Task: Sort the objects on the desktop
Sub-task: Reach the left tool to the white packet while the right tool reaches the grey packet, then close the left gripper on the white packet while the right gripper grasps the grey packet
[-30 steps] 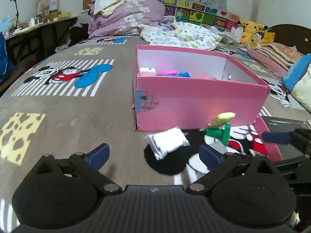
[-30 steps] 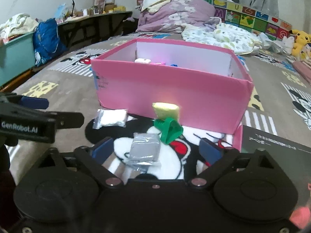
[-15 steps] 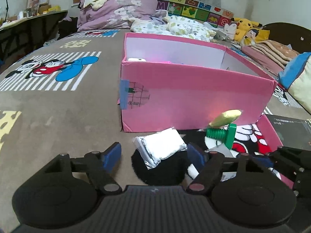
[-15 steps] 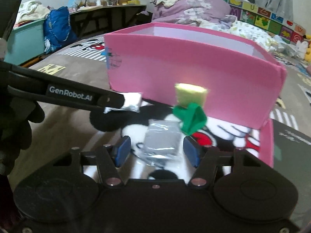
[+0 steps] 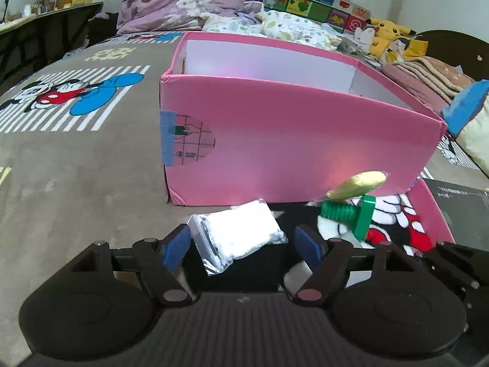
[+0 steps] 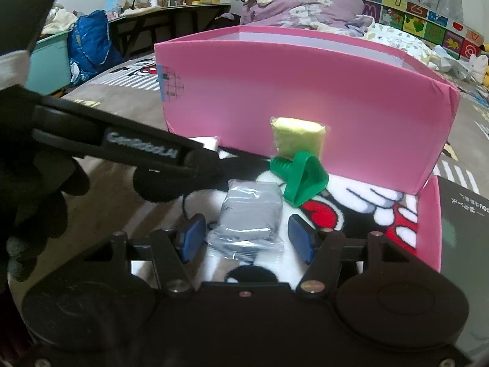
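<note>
In the left wrist view, the left gripper is lowered around a white packet sealed in clear film. The packet lies on the cartoon-print blanket, just in front of the near wall of the pink box, toward that wall's left corner. The blue pads stand on either side of it; the left pad seems to meet the film edge, while a gap is seen at the right pad, so the jaws are judged released, not yet clenched. The packet is judged light and soft, its film slippery; the padded middle should be taken, not the thin sealed edge.

In the right wrist view, the right gripper straddles a grey packet, also film-wrapped, lying on the blanket before the middle of the box's near wall. Gaps are seen at both pads, so nothing is grasped. It appears squashy and light; a grip across its thick body is advised. Just beyond it, a green plastic bolt and a yellow packet rest against the box wall.
</note>
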The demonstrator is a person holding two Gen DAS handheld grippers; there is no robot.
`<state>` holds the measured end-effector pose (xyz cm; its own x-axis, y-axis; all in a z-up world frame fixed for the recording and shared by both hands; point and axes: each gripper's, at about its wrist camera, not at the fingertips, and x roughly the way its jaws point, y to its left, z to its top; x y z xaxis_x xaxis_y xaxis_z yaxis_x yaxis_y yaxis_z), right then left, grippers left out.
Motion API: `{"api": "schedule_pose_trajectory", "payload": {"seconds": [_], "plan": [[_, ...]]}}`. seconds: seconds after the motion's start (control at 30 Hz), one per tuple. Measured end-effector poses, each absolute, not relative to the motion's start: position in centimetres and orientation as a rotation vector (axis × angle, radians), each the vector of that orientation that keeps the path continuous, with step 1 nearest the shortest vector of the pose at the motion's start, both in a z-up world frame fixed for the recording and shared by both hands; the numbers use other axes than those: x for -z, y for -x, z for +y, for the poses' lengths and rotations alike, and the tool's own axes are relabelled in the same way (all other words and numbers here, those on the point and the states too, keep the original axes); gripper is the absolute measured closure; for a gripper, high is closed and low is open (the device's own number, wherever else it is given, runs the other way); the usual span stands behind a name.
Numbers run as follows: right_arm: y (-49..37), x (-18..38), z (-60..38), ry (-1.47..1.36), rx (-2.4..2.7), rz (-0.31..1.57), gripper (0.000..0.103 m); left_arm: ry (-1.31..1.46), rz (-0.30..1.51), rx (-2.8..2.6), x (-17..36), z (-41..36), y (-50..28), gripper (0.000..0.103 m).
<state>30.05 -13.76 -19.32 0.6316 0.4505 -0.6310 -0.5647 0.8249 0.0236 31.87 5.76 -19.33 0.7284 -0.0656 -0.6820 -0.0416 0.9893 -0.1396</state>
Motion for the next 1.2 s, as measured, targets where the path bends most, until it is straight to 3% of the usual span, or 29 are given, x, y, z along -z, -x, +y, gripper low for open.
{"api": "schedule_pose_trajectory", "payload": {"seconds": [0.1, 0.17, 0.4, 1.2], "plan": [[-30.1, 19.4, -13.8, 0.178, -0.587, 0.666, 0.042, 0.141, 0.751, 0.001, 19.5, 5.7, -32.1, 0.028], [-30.2, 19.4, -13.7, 0.179, -0.588, 0.663, 0.042, 0.125, 0.751, -0.008, 19.8, 5.5, -32.2, 0.038], [-30.2, 19.5, -13.6, 0.168, -0.588, 0.658, 0.042, 0.129, 0.739, -0.005, 19.6, 5.9, -31.5, 0.049], [-30.6, 19.8, -14.0, 0.133, -0.586, 0.655, 0.046, 0.064, 0.672, -0.003, 13.4, 4.9, -27.4, 0.051]]}}
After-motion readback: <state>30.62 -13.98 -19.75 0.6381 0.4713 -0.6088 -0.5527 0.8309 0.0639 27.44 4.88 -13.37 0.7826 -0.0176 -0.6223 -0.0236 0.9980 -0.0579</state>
